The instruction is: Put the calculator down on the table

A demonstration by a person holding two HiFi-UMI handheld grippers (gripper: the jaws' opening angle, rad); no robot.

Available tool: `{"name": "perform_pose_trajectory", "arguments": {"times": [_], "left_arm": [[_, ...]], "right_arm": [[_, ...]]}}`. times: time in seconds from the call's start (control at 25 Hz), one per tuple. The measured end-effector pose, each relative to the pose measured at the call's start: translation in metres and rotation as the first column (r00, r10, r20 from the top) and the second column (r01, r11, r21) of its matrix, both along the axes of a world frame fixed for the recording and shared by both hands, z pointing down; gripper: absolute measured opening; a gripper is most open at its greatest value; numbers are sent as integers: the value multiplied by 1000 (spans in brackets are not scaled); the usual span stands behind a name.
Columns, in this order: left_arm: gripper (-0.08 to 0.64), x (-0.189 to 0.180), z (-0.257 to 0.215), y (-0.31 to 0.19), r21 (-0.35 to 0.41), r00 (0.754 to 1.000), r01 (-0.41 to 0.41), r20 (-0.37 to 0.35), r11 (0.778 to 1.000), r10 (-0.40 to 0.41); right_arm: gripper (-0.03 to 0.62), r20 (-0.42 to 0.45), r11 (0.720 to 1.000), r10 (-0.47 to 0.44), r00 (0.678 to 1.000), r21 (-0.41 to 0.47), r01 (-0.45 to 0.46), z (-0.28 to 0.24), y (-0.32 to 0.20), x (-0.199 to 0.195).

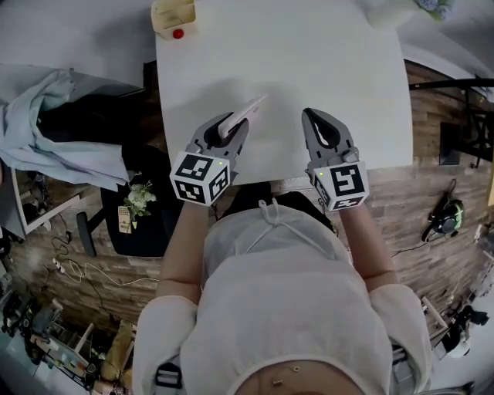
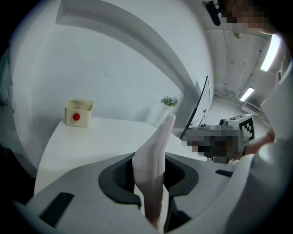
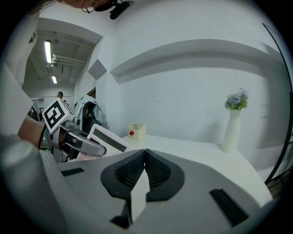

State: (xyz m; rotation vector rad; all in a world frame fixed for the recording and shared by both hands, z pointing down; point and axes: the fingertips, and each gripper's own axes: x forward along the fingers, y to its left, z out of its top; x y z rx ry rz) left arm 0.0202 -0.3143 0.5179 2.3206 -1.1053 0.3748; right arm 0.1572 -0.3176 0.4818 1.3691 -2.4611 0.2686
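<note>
The calculator (image 1: pixel 247 110) is a thin white slab held edge-up, its far end sticking out over the white table (image 1: pixel 309 62). My left gripper (image 1: pixel 227 128) is shut on its near end just above the table's front edge. In the left gripper view the calculator (image 2: pixel 154 153) stands upright between the dark pads. My right gripper (image 1: pixel 314 117) hovers beside it to the right, jaws shut with nothing between them. The right gripper view shows those jaws (image 3: pixel 144 152) pressed together, and the calculator's display side (image 3: pixel 108 138) at the left.
A cream box with a red button (image 1: pixel 174 18) sits at the table's far left corner. A white vase with flowers (image 3: pixel 232 122) stands at the far right. A chair draped with clothes (image 1: pixel 54 127) and a dark stool (image 1: pixel 139 208) stand left of the table.
</note>
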Motion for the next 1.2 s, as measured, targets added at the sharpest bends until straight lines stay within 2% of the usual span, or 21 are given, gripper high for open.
{"name": "perform_pose_trajectory", "arguments": {"times": [0.16, 0.28, 0.56, 0.72, 0.88, 0.96, 1.04, 1.2], "left_arm": [[133, 6, 17, -9, -28, 999, -30, 34, 999, 31], [133, 7, 26, -17, -56, 999, -40, 4, 998, 40], [135, 2, 37, -39, -125, 997, -8, -81, 992, -2], [161, -5, 50, -55, -154, 997, 29, -62, 988, -39], [169, -13, 62, -62, -209, 993, 63, -85, 976, -82], [180, -18, 72, -62, -232, 993, 82, -61, 969, -98], [224, -21, 79, -62, -234, 996, 84, -16, 969, -90], [230, -21, 80, -64, -223, 996, 84, 0, 971, -86]], "right_arm": [[6, 0, 1000, -6, 1000, -25, 6, 10, -9, -1], [6, 1, 999, 4, 1000, -39, -4, 16, -17, 1], [6, -8, 998, -2, 1000, -62, 2, 25, -25, -1], [8, -7, 998, -24, 1000, -62, 23, 26, -31, -6], [8, -6, 997, -50, 999, -67, 50, 28, -37, -12], [8, -1, 995, -66, 998, -75, 66, 31, -38, -14], [8, 1, 994, -76, 997, -82, 76, 33, -39, -15], [7, 1, 992, -82, 997, -93, 82, 39, -41, -16]]}}
